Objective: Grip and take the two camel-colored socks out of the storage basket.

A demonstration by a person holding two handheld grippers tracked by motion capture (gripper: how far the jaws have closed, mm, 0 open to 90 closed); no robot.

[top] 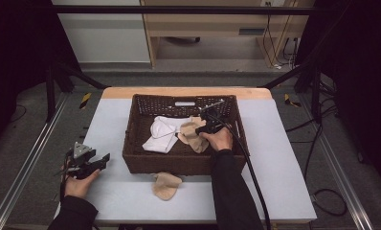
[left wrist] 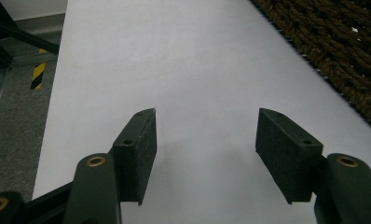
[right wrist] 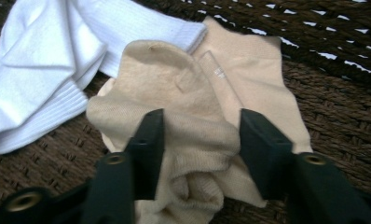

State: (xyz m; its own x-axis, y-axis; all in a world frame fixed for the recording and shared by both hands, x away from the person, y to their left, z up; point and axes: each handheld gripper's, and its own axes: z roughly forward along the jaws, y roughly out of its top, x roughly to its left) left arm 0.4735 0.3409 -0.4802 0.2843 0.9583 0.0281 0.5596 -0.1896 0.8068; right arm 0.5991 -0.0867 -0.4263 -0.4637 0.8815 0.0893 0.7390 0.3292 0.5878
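Beige sock [right wrist: 193, 140], the one in the wicker basket [top: 131, 158], is the piece in hand: it lies crumpled on the basket floor near the right wall, its edge overlapping the white sock [top: 162, 134] that sits just to its left. A second beige sock [top: 166, 186] lies outside on the table [top: 284, 187], just beside the basket's near wall and between the two arms.

The basket stands in the middle of the pale table, its long axis running across it. Inside, the white sock is the larger heap and the beige one the smaller, with its long axis running away from the right gripper [top: 208, 120] toward the far wall, as the right gripper view shows.

The right gripper reaches down into the basket, its fingers [right wrist: 148, 144] half-closed and straddling a raised fold at the near end of the beige sock; cloth bulges up between them and touches both pads, though I cannot tell whether they truly pinch it yet. The sock lies straight ahead of and under these fingers, so a plain squeeze looks like all the grip needs.

The left gripper [top: 90, 160] hangs at the table's near left corner, well apart from the basket, fingers [left wrist: 137, 154] spread wide over bare table and holding nothing. The right hand is clearly the nearer one.
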